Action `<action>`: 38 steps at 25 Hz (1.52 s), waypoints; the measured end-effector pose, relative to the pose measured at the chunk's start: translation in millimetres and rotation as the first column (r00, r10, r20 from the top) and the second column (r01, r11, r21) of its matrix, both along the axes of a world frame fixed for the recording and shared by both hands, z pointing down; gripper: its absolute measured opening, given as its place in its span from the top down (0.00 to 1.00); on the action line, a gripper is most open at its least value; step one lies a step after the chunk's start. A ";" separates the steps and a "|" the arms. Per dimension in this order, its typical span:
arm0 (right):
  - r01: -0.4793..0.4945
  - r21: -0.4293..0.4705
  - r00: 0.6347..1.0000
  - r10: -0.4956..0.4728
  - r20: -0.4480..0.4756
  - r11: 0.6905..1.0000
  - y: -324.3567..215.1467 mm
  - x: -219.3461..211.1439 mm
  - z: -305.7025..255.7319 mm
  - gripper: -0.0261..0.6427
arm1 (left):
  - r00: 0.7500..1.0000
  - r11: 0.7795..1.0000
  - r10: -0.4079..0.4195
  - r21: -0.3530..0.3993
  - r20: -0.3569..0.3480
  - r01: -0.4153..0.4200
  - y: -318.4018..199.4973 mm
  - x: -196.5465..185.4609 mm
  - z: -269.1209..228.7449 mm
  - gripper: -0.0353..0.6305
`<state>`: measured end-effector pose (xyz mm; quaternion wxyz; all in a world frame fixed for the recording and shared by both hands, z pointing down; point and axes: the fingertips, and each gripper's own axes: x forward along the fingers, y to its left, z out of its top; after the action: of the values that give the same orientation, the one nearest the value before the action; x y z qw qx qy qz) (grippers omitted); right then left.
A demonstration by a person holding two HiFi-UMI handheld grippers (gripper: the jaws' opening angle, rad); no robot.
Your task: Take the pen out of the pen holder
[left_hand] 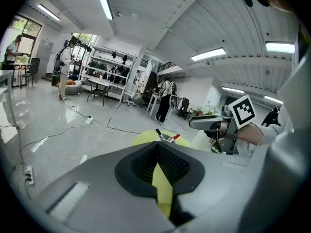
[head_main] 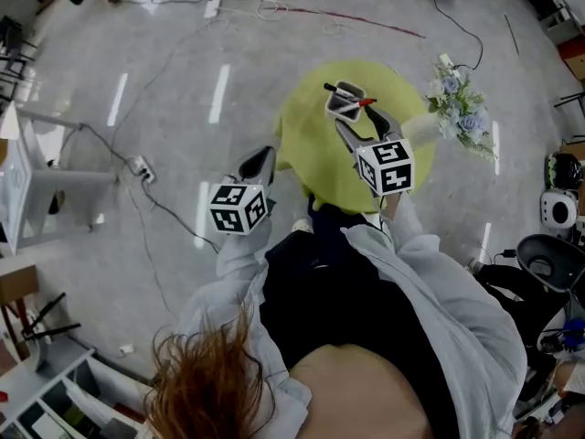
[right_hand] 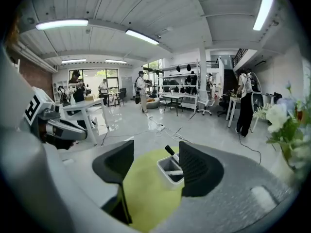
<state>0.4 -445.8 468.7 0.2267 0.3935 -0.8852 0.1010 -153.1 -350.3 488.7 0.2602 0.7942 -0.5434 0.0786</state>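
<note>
A white pen holder stands on the far part of a round yellow-green table. A black pen and a red-tipped pen stick out of it. My right gripper hovers just short of the holder, open; in the right gripper view the pen holder sits between the jaws, close to the right one, with the black pen leaning out. My left gripper hangs beside the table's left edge, shut and empty. Its view shows the pen holder far ahead.
A bunch of pale blue and white flowers stands at the table's right edge. Cables and a power strip lie on the grey floor to the left. A white table is at far left, a black chair at right.
</note>
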 end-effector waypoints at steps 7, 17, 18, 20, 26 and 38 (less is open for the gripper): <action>0.060 -0.006 0.993 -0.061 -0.103 0.998 -46.4 -21.6 20.2 0.53 | 0.999 0.999 -0.030 -0.039 -0.015 0.029 -34.6 -4.8 10.2 0.92; 0.175 -0.072 0.955 -0.187 -0.231 0.982 -80.0 -47.3 65.1 0.53 | 0.999 0.995 -0.037 -0.096 -0.007 0.036 -74.7 -7.9 30.8 0.92; 0.189 -0.078 0.947 -0.203 -0.250 0.979 -82.6 -49.8 69.0 0.53 | 0.999 0.994 -0.040 -0.101 -0.006 0.039 -78.1 -9.7 33.3 0.92; 0.218 -0.088 0.930 -0.234 -0.284 0.972 -87.1 -54.2 77.6 0.53 | 0.999 0.993 -0.047 -0.111 -0.005 0.046 -84.1 -12.0 38.1 0.92; 0.264 -0.150 0.881 -0.301 -0.365 0.953 -93.8 -60.3 106.4 0.57 | 0.998 0.988 -0.063 -0.140 -0.018 0.060 -92.8 -11.9 46.2 0.92; 0.281 -0.199 0.809 -0.343 -0.477 0.939 -106.5 -62.4 136.7 0.75 | 0.998 0.981 -0.057 -0.188 -0.021 0.052 -92.0 -11.5 60.1 0.92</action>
<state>-62.1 -552.3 605.5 0.4867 0.2410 -0.8396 0.0085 -164.6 -442.3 548.8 0.3430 0.7519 -0.5518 0.1118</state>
